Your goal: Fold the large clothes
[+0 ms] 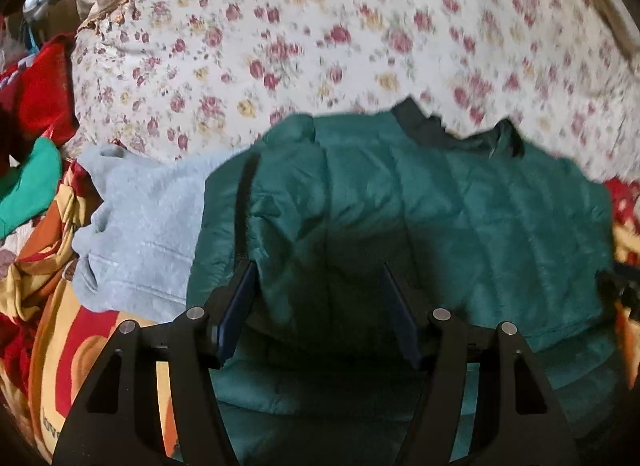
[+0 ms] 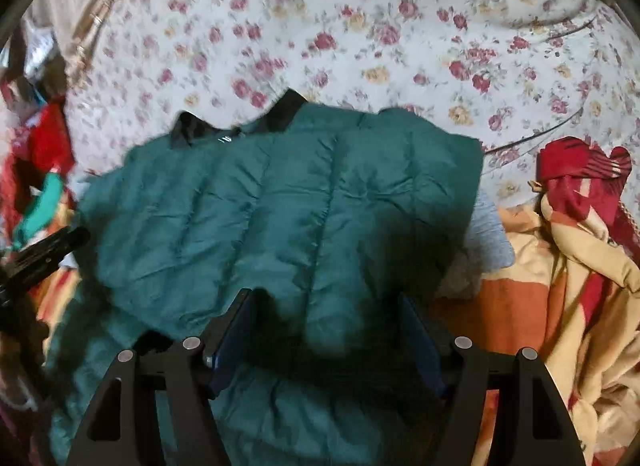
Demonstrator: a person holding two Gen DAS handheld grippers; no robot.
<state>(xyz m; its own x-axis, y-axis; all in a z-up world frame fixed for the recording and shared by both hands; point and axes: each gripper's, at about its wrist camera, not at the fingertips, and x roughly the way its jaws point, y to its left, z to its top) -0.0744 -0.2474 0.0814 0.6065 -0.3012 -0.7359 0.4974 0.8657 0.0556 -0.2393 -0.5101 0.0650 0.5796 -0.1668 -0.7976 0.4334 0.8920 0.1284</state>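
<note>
Left wrist view: green quilted jacket point(image 1: 420, 201) lying folded over on itself on the bed, upper layer doubled back toward the near hem, black collar point(image 1: 416, 121) at the far edge. Same jacket point(image 2: 280, 201) in the right wrist view, quilting seams running toward the camera, collar point(image 2: 276, 113) turned up at the top. Judged from this: one fold laid, bundle not yet compact, probably a further fold or a smoothing pass left.

Left gripper point(image 1: 318, 278) standing partly open over the near fold, nothing pinched between the blue pads point(image 1: 236, 314), jacket fabric below and between them but not clamped. Right gripper point(image 2: 326, 306) likewise parted over the near edge, holding nothing.

Beside the jacket, a grey sweatshirt point(image 1: 140, 225) tucked partly beneath its left side, apparently already folded. Further out, floral bedsheet point(image 1: 320, 45) bare beyond the collar, an orange and red patterned blanket point(image 2: 560, 286) bunched to the right, red and green garments point(image 1: 36, 113) heaped at the left, seemingly unfolded.
</note>
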